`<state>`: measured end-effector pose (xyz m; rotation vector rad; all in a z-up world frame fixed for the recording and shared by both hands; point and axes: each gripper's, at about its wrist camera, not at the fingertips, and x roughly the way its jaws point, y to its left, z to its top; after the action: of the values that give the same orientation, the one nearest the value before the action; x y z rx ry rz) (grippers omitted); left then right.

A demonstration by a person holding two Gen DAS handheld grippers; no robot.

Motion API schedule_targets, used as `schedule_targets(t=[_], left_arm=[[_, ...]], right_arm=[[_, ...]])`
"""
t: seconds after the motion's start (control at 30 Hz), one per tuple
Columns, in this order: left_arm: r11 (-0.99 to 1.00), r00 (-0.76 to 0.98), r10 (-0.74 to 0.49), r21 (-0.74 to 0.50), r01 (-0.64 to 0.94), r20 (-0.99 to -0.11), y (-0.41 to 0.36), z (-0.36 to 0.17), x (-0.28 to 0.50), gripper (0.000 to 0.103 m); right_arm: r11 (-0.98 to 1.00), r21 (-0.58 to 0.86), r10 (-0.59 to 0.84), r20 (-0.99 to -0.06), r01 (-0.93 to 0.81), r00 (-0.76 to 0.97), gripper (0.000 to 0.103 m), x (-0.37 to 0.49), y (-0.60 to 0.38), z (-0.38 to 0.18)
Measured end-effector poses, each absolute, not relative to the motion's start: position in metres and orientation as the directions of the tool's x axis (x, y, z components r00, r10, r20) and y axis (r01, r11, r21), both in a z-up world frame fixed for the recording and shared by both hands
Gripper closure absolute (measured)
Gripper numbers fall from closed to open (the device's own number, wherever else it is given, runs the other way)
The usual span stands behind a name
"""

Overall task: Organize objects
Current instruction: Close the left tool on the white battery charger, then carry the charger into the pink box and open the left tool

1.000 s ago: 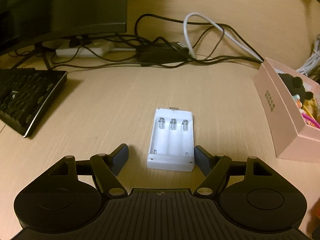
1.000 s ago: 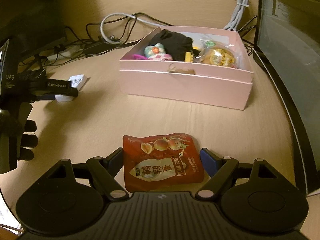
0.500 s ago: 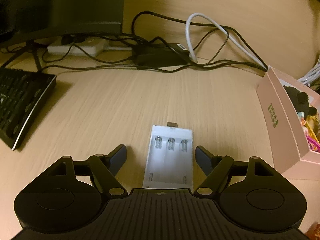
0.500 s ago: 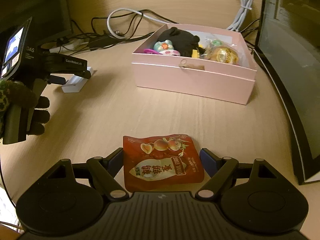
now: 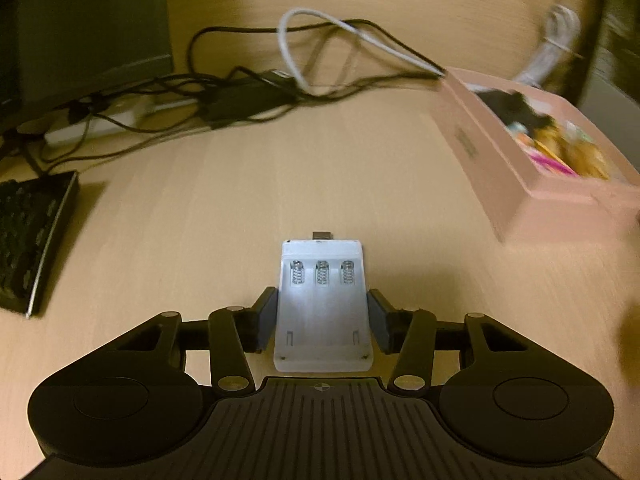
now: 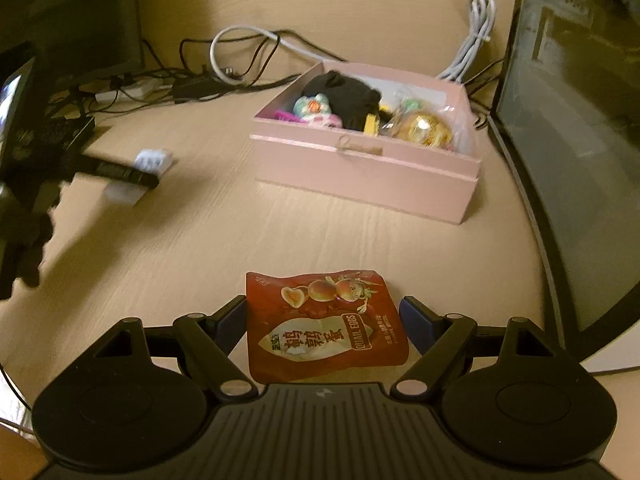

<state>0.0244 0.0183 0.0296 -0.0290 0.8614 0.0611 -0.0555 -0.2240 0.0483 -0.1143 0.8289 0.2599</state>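
A white three-slot battery charger (image 5: 322,280) lies lengthwise between the fingers of my left gripper (image 5: 322,320). The jaws are closing, and both pads touch its long sides. The right wrist view shows the same charger (image 6: 150,159), blurred, at the far left under a dark finger. My right gripper (image 6: 322,316) is shut on a red quail-egg snack packet (image 6: 324,340), with the pads at its left and right edges just above the desk. The open pink box (image 6: 360,172) holds toys and wrapped sweets. It stands right of the charger and beyond the packet.
A black keyboard (image 5: 28,236) lies at the left. Tangled cables (image 5: 248,96) and a power strip run along the back wall. A dark monitor (image 6: 580,160) stands close on the right of the box. A gloved hand (image 6: 24,240) holds the left gripper.
The left jaws have closed in onto the charger's sides, and that view has swung right and blurred. The right gripper still carries the packet, and the box has shifted slightly in its view.
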Motion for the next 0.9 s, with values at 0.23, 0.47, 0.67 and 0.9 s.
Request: schedule_targets(t=[0.23,0.47,0.67,0.9], left_arm=[[0.984,0.646,-0.172,-0.162,0.076,-0.743,-0.007,0.051,-0.001,0.051],[0.941,0.723,-0.337,-0.206,0.267,-0.603,-0.059,0.121,0.04,0.051],[0.924,0.778,-0.381,-0.21,0.318,-0.499,-0.098,0.147,0.098,0.051],[0.921,0.652,-0.385,-0.224,0.32,-0.653,-0.127,0.079,0.149,0.051]], right_arm=[[0.972,0.004,0.167,-0.715,-0.235,0.679,0.021,-0.058,-0.24,0.061],[0.987,0.017,0.127,-0.698,-0.161,0.704,0.021,-0.062,-0.258,0.064],[0.994,0.031,0.097,-0.692,-0.105,0.715,0.021,-0.066,-0.266,0.064],[0.997,0.039,0.074,-0.703,-0.065,0.707,0.021,-0.067,-0.272,0.062]])
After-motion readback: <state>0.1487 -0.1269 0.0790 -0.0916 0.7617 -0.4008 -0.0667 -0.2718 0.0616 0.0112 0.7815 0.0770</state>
